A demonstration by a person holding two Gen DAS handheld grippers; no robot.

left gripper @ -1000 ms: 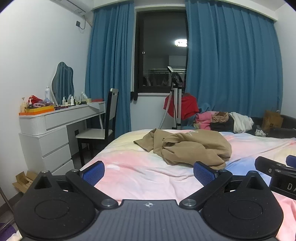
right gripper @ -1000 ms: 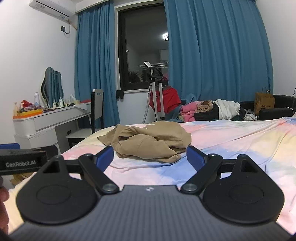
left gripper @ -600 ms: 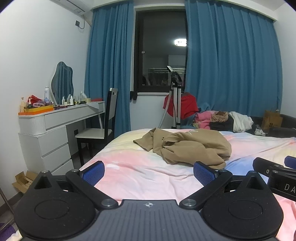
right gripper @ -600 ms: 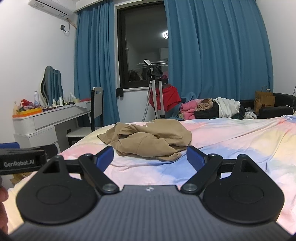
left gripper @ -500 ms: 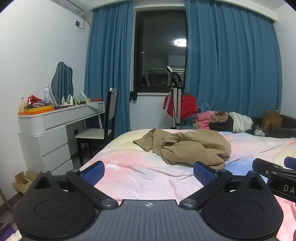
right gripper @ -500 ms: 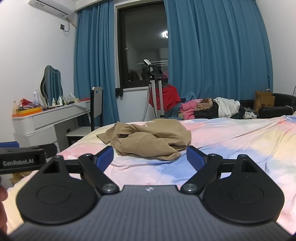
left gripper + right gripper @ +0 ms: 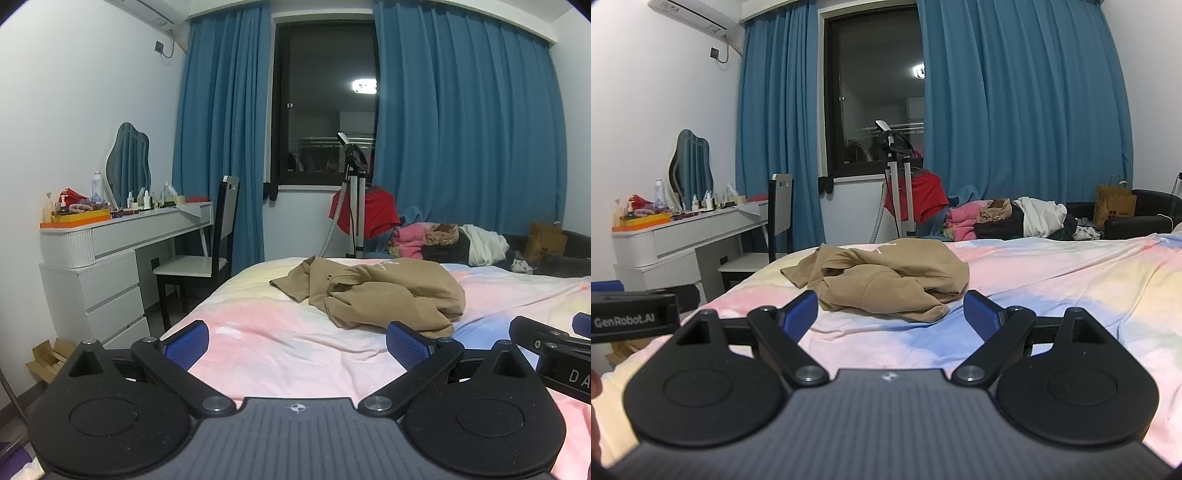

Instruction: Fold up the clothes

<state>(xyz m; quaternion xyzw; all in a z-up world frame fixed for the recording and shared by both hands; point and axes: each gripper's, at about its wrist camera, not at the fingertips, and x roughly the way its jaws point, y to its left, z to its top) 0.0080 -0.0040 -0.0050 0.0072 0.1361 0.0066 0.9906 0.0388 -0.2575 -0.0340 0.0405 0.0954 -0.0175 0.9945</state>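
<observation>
Left tongs: we see the left tongs (image 7: 297,341) released, blue-padded fingers (image 7: 186,343) spread wide at the bottom of the left wrist frame, hovering above the bed and grasping nothing
Right tongs: the right tongs (image 7: 890,319) are likewise released and empty, low in the right wrist frame; their black body also shows at the right edge of the left view
Garment: the crumpled tan fabric sweatshirt (image 7: 376,291) lies in a heap at mid-frame, beyond both tongs and apart from them; in the right view (image 7: 882,280) it sits just past the fingertips
Bed: we note the pastel pink, blue and yellow sheeted bed (image 7: 280,339) bearing the garment
Surroundings: a white drawered desk (image 7: 110,266) with bottles at the left; a pile of mixed clothes (image 7: 450,240) behind the bed at the right; blue curtains (image 7: 465,122) flanking a dark window
</observation>
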